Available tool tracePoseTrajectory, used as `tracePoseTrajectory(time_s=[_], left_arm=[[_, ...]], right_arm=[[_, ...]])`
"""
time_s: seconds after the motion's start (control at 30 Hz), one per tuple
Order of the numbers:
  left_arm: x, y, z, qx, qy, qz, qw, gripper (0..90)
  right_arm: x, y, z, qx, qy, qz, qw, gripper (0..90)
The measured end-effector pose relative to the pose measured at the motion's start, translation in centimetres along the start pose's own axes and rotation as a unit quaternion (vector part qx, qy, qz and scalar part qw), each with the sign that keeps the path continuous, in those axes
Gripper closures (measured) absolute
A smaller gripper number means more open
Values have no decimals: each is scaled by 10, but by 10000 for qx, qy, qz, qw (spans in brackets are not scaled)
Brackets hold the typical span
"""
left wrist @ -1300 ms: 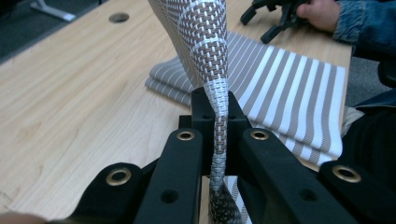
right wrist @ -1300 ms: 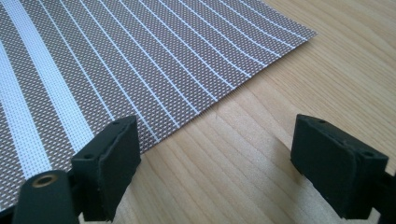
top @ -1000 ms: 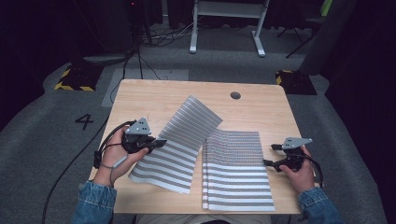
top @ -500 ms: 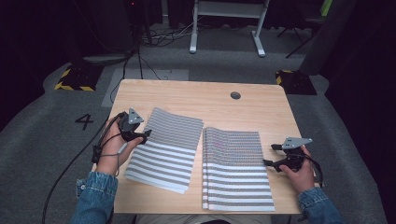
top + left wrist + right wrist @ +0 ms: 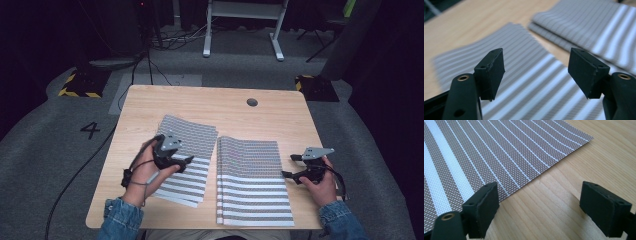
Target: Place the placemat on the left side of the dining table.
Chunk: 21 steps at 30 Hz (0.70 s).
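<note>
Wooden table (image 5: 150, 105), dark room around. My left gripper (image 5: 181, 162) hovers low over the left striped mat (image 5: 192, 135), jaws just opened wide, nothing between them. My right gripper (image 5: 291, 166) rests open beside the right striped mat (image 5: 252, 185). Left view's far mat edges blurred.

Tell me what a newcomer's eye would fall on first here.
Two striped mats on the wooden table: the left striped mat, folded, and the right striped mat beside it. The left hand-held gripper hovers open over the left mat, its jaws just opened, nothing between them; the right hand-held gripper sits open at the right mat's edge.
</note>
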<state>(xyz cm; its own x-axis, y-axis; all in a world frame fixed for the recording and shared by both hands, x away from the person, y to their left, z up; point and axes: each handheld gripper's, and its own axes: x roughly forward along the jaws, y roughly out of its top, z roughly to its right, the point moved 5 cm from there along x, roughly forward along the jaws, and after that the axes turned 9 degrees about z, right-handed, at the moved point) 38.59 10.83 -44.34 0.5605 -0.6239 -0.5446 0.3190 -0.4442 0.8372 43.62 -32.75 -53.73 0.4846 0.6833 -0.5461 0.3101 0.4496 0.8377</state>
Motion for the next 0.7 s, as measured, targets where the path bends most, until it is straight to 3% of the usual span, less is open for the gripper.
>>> tracePoseTrajectory(time_s=[0.1, 0.2, 0.3, 0.53, 0.63, 0.7], left_arm=[[18, -12, 20, -33, -293, -195, 9994, 297], [34, -27, 33, 55, -351, -455, 9983, 296], [46, -39, 45, 14, -592, -577, 9966, 291], [60, -60, 54, -17, -636, -935, 9936, 269], [61, -62, 54, 17, -637, -883, 9941, 264], [61, -62, 51, 85, -488, -766, 9958, 312]], right_arm=[[0, 0, 0, 1, -1, 1, 10000, 159], [0, 0, 0, 0, 1, 1, 10000, 159], [0, 0, 0, 3, 2, 1, 10000, 159], [0, 0, 0, -3, 3, -7, 10000, 159], [0, 0, 0, -3, 3, -9, 10000, 159], [0, 0, 0, 0, 2, -4, 10000, 159]])
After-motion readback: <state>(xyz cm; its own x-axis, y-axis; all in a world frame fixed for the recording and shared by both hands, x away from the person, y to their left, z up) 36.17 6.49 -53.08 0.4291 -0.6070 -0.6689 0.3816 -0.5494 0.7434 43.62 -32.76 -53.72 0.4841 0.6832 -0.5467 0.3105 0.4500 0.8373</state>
